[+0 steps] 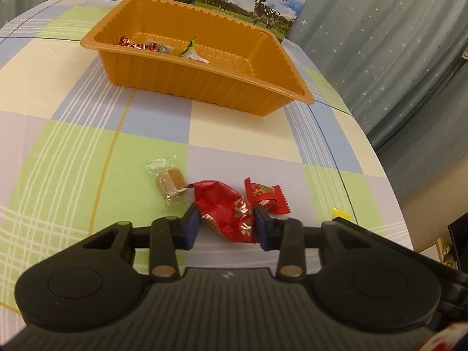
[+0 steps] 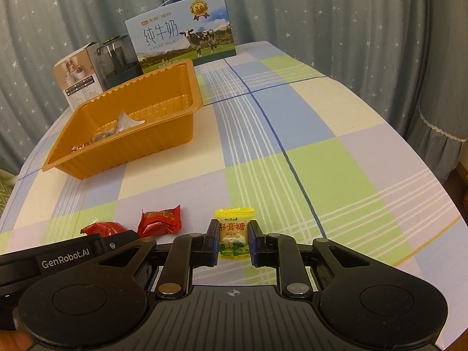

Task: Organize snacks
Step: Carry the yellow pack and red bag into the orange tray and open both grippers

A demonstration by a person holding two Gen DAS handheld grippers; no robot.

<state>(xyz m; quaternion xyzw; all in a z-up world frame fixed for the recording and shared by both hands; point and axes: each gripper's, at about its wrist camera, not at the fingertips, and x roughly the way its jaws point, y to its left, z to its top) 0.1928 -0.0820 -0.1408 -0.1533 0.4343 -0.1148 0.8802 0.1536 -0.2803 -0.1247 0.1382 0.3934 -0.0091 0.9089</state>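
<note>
A few wrapped snacks are already lying in the orange tray (image 1: 204,93). The left gripper (image 1: 226,225) is squeezing a red candy (image 1: 225,210) on the tablecloth (image 1: 87,146); the right gripper (image 2: 234,242) is clamping a yellow candy (image 2: 233,234). A small red packet (image 1: 264,197) and a clear-wrapped brown sweet (image 1: 169,181) are still waiting near the table's front edge

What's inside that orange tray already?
In the orange tray lie a few wrapped snacks: a red-wrapped one, a green-and-white wrapper, and a white packet. The near wall hides the tray floor just behind it.
</note>
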